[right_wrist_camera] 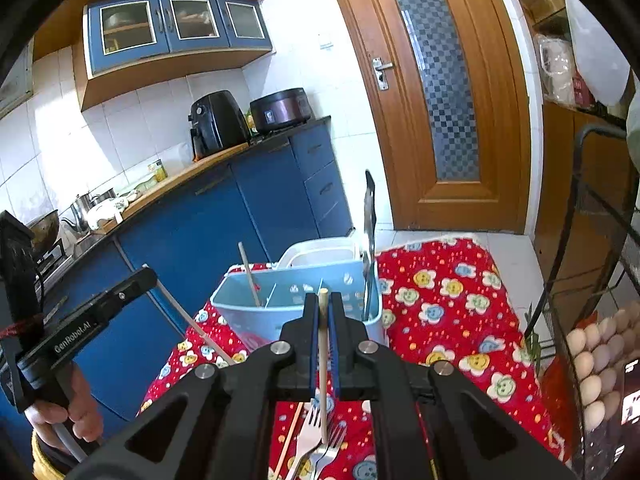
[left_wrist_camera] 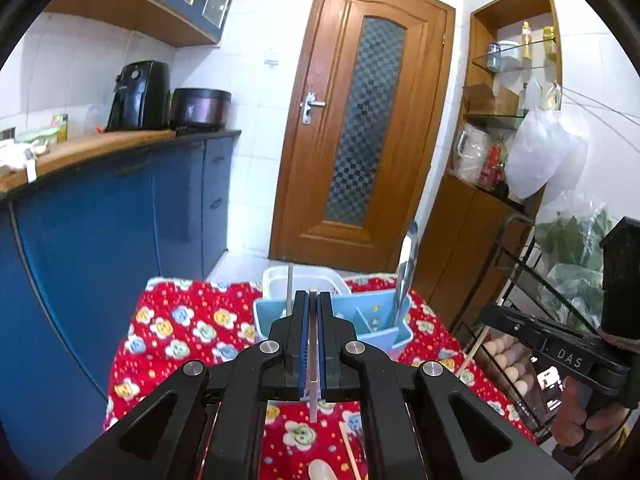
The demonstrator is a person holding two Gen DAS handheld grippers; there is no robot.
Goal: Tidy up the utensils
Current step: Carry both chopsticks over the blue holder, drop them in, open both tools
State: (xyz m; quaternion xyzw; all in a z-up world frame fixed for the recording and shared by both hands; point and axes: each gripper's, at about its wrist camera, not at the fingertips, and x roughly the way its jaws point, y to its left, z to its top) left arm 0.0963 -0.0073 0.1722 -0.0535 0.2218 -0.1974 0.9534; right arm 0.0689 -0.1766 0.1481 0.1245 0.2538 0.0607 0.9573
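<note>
a pale chopstick (left_wrist_camera: 314, 360) sits clamped in the left gripper (left_wrist_camera: 314, 300) jaws at frame centre; the right gripper (right_wrist_camera: 324, 300) jaws pinch a wooden chopstick (right_wrist_camera: 323, 360). beyond both stands the blue caddy (right_wrist_camera: 296, 312) holding a knife (right_wrist_camera: 369, 216), on the red cloth (right_wrist_camera: 460, 304). forks (right_wrist_camera: 320, 440) lie at bottom centre.

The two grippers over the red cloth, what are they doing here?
A person holds a gripper in each hand above the red flowered cloth. The left gripper is shut on a pale chopstick, and the right gripper is shut on a wooden chopstick. Ahead stands the blue utensil holder, which already has a knife and another stick in it. Two forks lie on the cloth.
</note>
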